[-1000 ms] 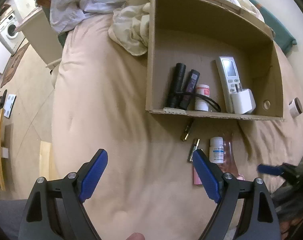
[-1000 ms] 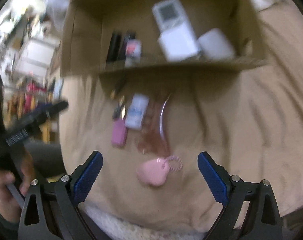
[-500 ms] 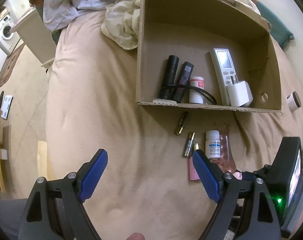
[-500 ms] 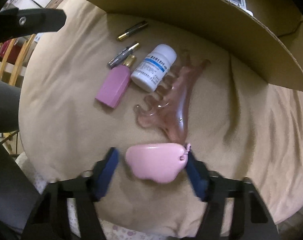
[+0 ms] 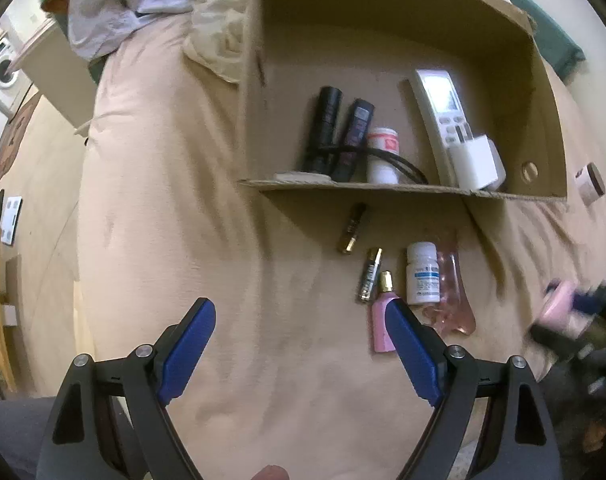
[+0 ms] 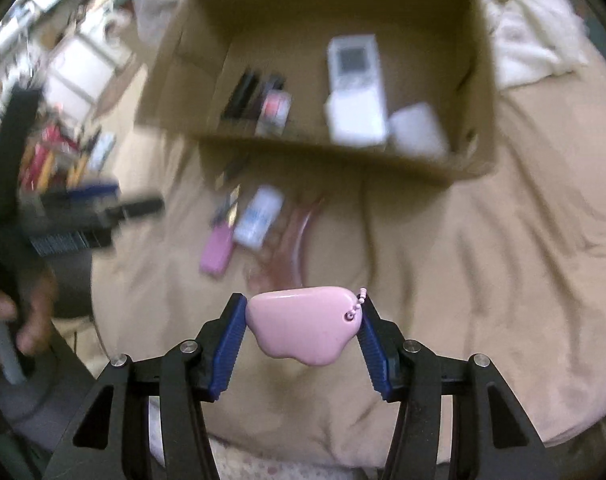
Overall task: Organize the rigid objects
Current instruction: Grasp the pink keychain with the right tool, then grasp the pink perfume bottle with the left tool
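Note:
My right gripper (image 6: 303,322) is shut on a flat pink charm (image 6: 305,322) with a bead chain, held above the beige bedcover. Ahead stands an open cardboard box (image 5: 383,188) holding two dark tubes, a small white jar, a white remote (image 5: 443,108) and a white charger (image 5: 477,162). In front of the box lie a gold-capped tube (image 5: 351,229), a slim tube (image 5: 370,276), a pink bottle (image 5: 381,320), a white pill bottle (image 5: 422,274) and a clear pink hair claw (image 5: 453,292). My left gripper (image 5: 301,350) hangs open over the bare cover, left of these. The right gripper with the charm (image 5: 559,306) shows blurred at the far right.
Crumpled white and pale blue laundry (image 5: 143,4) lies behind the box on the left. A small round jar (image 5: 591,182) sits on the cover right of the box. The bed's left edge drops to a floor with a washing machine (image 5: 3,72). A hand (image 6: 15,320) holds the left gripper's handle.
My right gripper came down on the pink charm, shut on it and lifted it off the cover. The left gripper stayed open and nearly still.

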### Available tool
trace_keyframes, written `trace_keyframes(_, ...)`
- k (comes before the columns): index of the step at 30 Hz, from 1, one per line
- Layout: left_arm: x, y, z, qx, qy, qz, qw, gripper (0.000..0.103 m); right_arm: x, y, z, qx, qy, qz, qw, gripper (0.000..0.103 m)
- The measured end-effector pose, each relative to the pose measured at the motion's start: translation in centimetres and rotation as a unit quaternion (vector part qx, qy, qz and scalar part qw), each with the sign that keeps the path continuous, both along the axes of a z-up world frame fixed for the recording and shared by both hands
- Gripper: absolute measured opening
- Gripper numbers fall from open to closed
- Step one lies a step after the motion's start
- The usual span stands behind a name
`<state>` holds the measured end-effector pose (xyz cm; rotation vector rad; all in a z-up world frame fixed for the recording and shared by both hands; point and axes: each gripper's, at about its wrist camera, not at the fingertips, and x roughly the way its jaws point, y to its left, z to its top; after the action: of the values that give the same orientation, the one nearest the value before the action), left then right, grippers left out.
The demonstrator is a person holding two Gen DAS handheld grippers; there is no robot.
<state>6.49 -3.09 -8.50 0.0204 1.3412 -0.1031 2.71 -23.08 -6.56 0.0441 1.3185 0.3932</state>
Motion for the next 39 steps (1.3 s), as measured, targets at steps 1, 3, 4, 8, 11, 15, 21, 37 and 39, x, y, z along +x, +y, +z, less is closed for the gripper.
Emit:
trace_keyframes(1, 0.0, -0.5, -0.2, 0.000, 0.000, -0.006, 1.0000, 0.085, 0.5, -0.4, 0.7, 0.009, -0.014, -0.010, 1.000, 0.057)
trace_keyframes(3, 0.0, -1.3, -0.6, 0.002, 0.000, -0.016, 0.9999, 0.085, 1.3, -1.3, 2.1, 0.026, -0.043, -0.030, 0.998, 0.057)
trace_keyframes(4, 0.0, -1.9, -0.9, 0.003, 0.002, -0.026, 0.9997, 0.085, 1.8, -1.6, 2.6, 0.034, -0.056, -0.039, 0.997, 0.057)
trace_keyframes(8, 0.0, -4.1, -2.3, -0.001, 0.021, -0.057, 0.9982, 0.077, 3.5, -2.6, 4.2, 0.042, -0.088, -0.065, 0.993, 0.057)
trace_keyframes(11, 0.1, -5.6, -3.5, 0.005, 0.036, -0.073, 0.9967, 0.066, 3.8, -2.3, 3.5, 0.045, -0.085, -0.076, 0.992, 0.057)
trace_keyframes(15, 0.3, -6.9, -5.2, 0.012, 0.055, -0.089, 0.9944, 0.052, 3.9, -2.7, 3.6, 0.045, -0.078, -0.082, 0.993, 0.057)
trace_keyframes(21, 0.3, -7.5, -5.7, 0.010, 0.053, -0.102, 0.9933, 0.033, 3.2, -3.3, 3.5, 0.050, -0.074, -0.086, 0.992, 0.057)
trace_keyframes(37, -2.5, -3.3, -4.1, -0.013, 0.064, -0.075, 0.9951, 0.023, 3.2, -2.5, 3.9, 0.059, -0.078, -0.079, 0.992, 0.057)
trace_keyframes(39, -2.1, -2.9, -3.4, -0.012, 0.057, -0.076, 0.9954, 0.023, 3.2, -2.6, 3.8, 0.060, -0.076, -0.081, 0.992, 0.057)
